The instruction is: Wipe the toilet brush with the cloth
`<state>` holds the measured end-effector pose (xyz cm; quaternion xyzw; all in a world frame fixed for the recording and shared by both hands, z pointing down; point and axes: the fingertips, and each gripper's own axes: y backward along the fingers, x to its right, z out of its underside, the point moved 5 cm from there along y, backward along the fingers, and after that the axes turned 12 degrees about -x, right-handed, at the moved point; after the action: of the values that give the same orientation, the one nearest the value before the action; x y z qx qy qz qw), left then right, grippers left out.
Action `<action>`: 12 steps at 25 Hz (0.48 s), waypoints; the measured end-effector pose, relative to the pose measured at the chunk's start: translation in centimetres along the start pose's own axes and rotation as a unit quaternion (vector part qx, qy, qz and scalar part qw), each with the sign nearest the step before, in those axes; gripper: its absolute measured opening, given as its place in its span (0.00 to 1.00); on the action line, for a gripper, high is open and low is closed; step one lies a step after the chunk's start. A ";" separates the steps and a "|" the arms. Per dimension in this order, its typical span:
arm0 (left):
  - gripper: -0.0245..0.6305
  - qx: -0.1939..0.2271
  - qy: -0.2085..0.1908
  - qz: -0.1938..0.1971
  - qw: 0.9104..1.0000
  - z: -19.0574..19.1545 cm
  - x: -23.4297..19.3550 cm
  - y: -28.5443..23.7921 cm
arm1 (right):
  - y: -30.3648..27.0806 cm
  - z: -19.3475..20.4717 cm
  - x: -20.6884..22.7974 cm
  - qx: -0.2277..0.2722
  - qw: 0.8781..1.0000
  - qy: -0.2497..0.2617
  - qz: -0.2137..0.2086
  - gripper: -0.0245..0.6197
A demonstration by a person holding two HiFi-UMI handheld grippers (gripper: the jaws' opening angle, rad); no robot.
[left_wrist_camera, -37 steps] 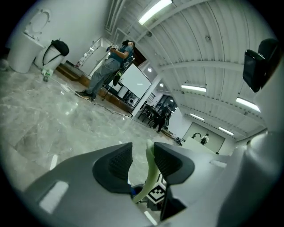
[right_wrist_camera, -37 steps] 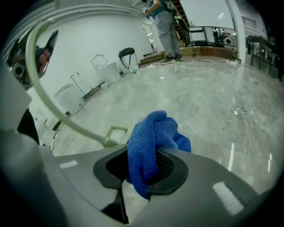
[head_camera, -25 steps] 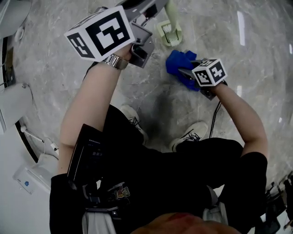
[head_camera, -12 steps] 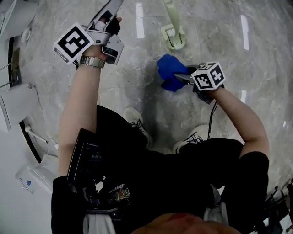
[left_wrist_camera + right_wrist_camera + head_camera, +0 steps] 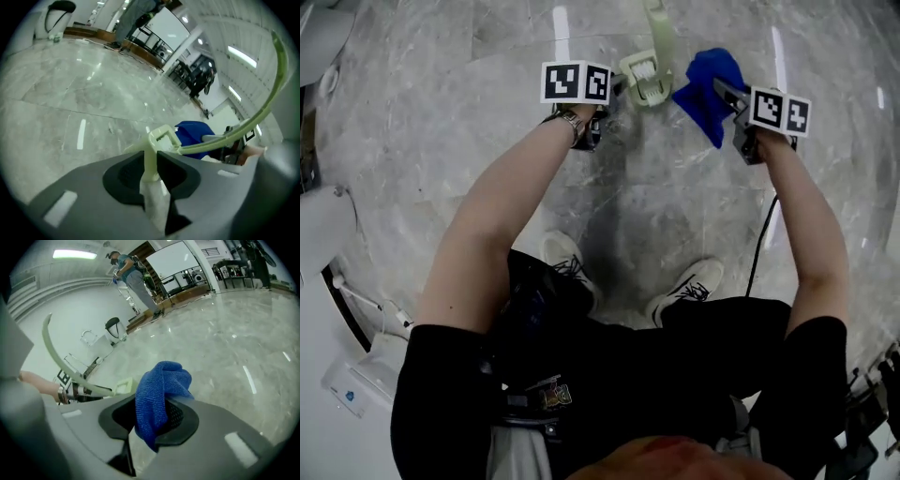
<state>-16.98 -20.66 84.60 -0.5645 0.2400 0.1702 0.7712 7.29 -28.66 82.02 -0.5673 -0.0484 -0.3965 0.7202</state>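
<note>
Toilet brush point(image 5: 645, 80), handle cut off, seemingly pinched in just-closing jaws of left tool point(image 5: 151, 160); cloth point(image 5: 159, 390) pinched in right tool point(image 5: 149, 416).

Arms reaching forward, left gripper point(image 5: 614, 90) jaws just closing on toilet brush point(image 5: 649, 77) — right gripper point(image 5: 725, 92) clamping cloth point(image 5: 701, 86)

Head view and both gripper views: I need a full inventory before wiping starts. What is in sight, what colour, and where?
toilet brush: one, pale green, head low over the floor, stem between the left claw's jaws
cloth: one, blue, bunched in the right claw, right of the brush head
floor: grey marble, under everything
cable: one, black, hanging below the right claw
bystander: one, far across the room
shoes: two, white, on the floor below the claws
left claw: one, grey, jaws have just been closing, now gripping the brush
right claw: one, grey, clamped on the cloth
</note>
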 end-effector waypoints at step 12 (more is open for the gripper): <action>0.22 0.025 -0.019 0.050 0.998 -2.1 0.1 -1.5 | -7.2 -12.2 -11.9 -0.036 0.965 0.243 -0.095 0.20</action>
<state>-16.45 -23.11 85.22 -0.5287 0.2575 0.2132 0.7802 -9.94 -33.29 77.16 -0.4718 0.0889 -0.5904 0.6488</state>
